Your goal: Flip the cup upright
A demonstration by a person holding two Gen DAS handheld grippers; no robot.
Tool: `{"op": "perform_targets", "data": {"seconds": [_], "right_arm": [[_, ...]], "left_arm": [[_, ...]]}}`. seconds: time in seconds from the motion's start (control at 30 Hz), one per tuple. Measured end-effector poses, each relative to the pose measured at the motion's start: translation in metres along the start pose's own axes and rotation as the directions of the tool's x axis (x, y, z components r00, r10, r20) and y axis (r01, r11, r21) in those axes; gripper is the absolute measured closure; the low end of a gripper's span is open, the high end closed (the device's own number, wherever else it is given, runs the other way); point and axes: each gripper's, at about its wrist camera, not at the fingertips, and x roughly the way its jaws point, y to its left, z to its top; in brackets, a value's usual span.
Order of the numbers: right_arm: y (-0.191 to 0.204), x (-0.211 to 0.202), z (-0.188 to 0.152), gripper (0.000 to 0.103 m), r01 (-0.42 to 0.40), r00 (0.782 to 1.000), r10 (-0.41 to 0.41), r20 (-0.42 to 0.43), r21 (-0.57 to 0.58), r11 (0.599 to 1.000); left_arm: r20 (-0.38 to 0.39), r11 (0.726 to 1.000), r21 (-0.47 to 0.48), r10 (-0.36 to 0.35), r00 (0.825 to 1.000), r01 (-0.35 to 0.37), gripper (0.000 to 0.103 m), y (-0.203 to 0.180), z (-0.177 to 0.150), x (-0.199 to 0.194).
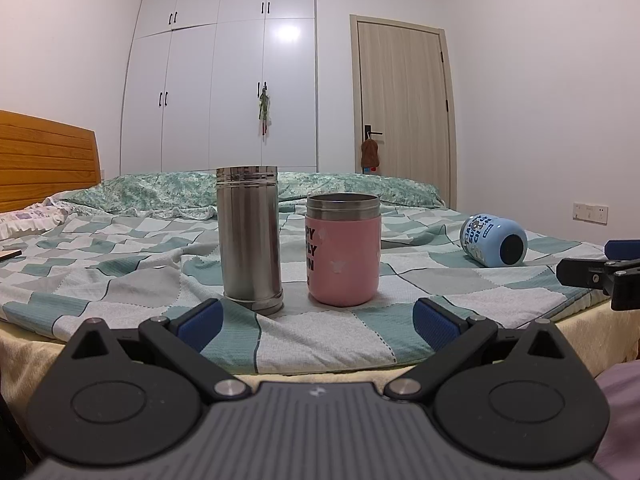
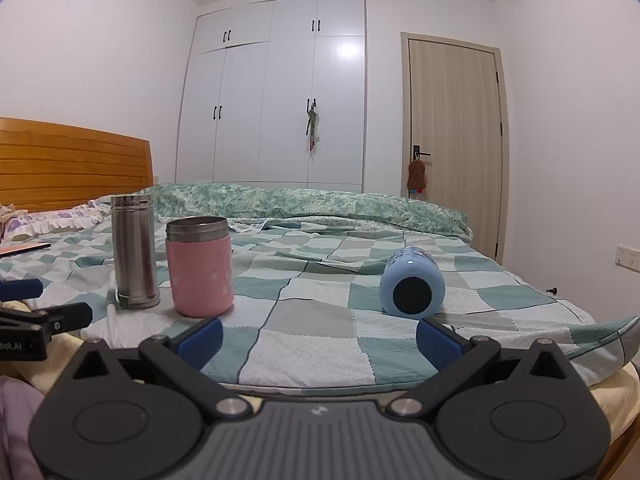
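Blue cup (image 2: 412,286) lying sideways near bed's (image 2: 312,320) right edge (glossy, likely slippery); right tongs (image 2: 318,338) sitting spread, left tongs (image 1: 316,320) too; grab mid-body.

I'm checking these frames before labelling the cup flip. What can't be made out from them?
- Blue cup, right wrist view: lies on its side with a dark round end towards the camera; mouth or base, cannot tell.
- Blue cup's print, left wrist view: too small and curved away.
- Pink cup lettering, left wrist view: partly wrapped around the far side.
- Steel flask and pink cup contents: rims above the cameras.
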Motion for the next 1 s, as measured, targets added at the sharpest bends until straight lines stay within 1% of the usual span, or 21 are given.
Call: {"op": "perform_targets", "data": {"seconds": [1.0], "right_arm": [[0.0009, 0.0007, -0.0002, 0.000, -0.003, 1.000, 0.003, 0.001, -0.007, 1.000]], "left_arm": [[0.010, 1.000, -0.012, -0.012, 1.000, 0.012, 0.000, -0.0002, 0.0005, -0.0009]]}}
